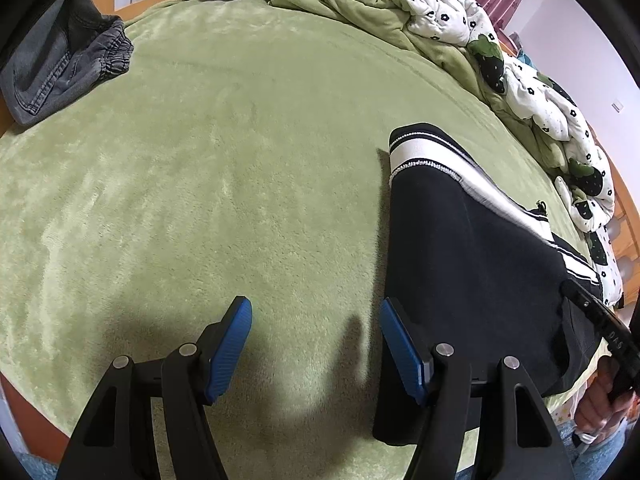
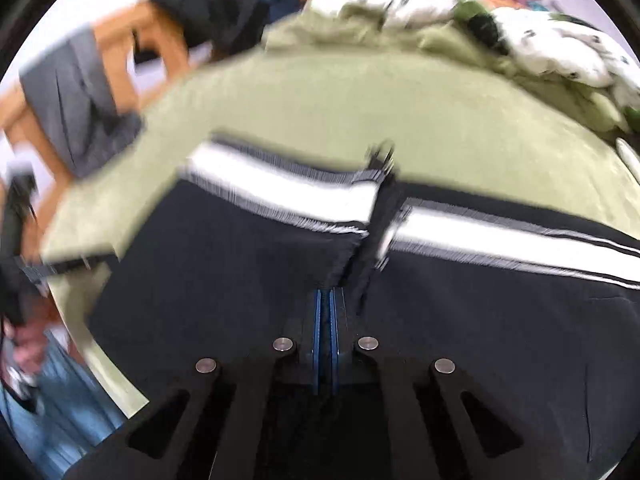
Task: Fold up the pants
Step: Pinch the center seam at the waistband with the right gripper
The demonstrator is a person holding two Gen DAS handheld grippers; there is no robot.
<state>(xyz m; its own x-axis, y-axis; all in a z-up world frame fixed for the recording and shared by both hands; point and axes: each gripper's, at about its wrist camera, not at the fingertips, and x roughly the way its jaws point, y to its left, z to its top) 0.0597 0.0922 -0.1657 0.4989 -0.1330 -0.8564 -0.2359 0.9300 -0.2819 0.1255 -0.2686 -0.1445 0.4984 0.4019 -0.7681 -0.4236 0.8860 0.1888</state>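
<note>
Black pants with a white side stripe (image 1: 472, 248) lie on the green blanket (image 1: 240, 160) at the right of the left wrist view. My left gripper (image 1: 316, 344) is open and empty just above the blanket, its right finger at the pants' left edge. In the right wrist view, which is blurred, my right gripper (image 2: 327, 300) is shut on the black pants (image 2: 224, 272), pinching the fabric below the white stripe (image 2: 288, 192). The right gripper's body (image 1: 600, 328) shows at the far right of the left wrist view.
Grey jeans (image 1: 60, 68) lie at the far left on the bed's edge. A crumpled green and white flowered quilt (image 1: 460, 28) runs along the far and right side. The wooden bed frame (image 2: 116, 64) stands behind.
</note>
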